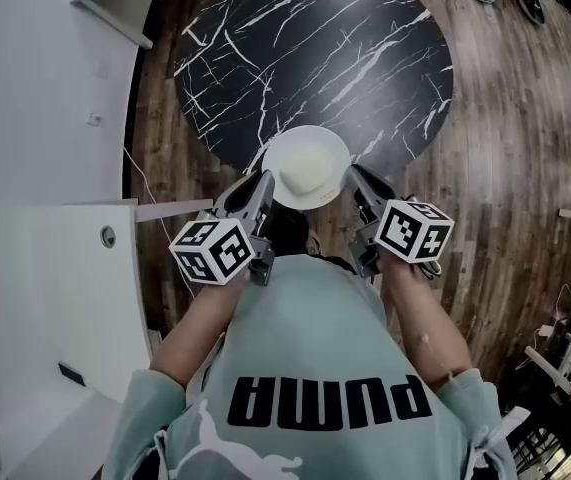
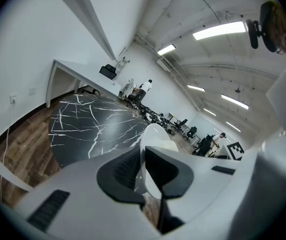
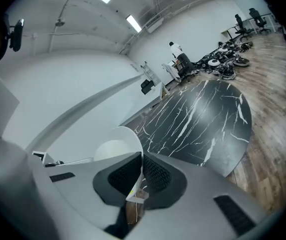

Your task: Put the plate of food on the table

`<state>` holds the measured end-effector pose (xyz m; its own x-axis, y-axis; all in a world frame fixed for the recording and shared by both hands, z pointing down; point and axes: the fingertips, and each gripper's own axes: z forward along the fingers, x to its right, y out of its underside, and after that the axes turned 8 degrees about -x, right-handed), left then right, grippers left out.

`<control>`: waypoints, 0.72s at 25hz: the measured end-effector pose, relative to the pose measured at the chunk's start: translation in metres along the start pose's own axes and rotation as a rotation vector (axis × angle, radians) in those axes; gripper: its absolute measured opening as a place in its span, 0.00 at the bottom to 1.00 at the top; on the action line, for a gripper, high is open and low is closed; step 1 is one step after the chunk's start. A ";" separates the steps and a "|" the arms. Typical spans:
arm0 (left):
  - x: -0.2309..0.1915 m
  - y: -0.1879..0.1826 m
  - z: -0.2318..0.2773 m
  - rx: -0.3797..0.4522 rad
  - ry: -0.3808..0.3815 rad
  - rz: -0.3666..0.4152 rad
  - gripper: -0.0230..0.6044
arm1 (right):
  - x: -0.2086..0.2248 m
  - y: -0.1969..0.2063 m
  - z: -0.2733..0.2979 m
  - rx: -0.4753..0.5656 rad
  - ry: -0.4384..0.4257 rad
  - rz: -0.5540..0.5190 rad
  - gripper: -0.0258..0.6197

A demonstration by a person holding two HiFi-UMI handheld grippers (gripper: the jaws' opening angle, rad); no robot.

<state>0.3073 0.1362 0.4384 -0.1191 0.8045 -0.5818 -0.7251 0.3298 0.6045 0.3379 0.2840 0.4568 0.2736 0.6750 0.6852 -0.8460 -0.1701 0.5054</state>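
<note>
Head view showed the white plate (image 1: 333, 150) carrying a pale mound of food (image 1: 305, 171), gripped at two opposite sides. The left gripper (image 1: 263, 184) had its jaws drawn narrow on the plate's left rim. In the left gripper view that rim stood edge-on between the two dark pads (image 2: 123, 171), pinched there. The right gripper (image 1: 357, 179) clamped the opposite rim the same way, and the right gripper view showed its jaws close together with the thin white edge caught between them. Ahead of both pairs of jaws lay the round black marble table (image 1: 315, 58). The plate hung over its near edge, seemingly held above it rather than resting, though that was hard to judge. Wooden floor (image 1: 505, 168) surrounded the table.
</note>
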 end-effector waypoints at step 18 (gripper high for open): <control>-0.058 -0.008 0.165 -0.314 0.084 -0.002 0.10 | 0.123 -0.024 0.076 -0.107 0.273 0.141 0.07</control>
<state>0.4319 0.1684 0.5574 -0.1632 0.7560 -0.6339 -0.8976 0.1529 0.4134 0.4263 0.3169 0.5689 0.0297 0.8204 0.5710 -0.9139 -0.2090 0.3479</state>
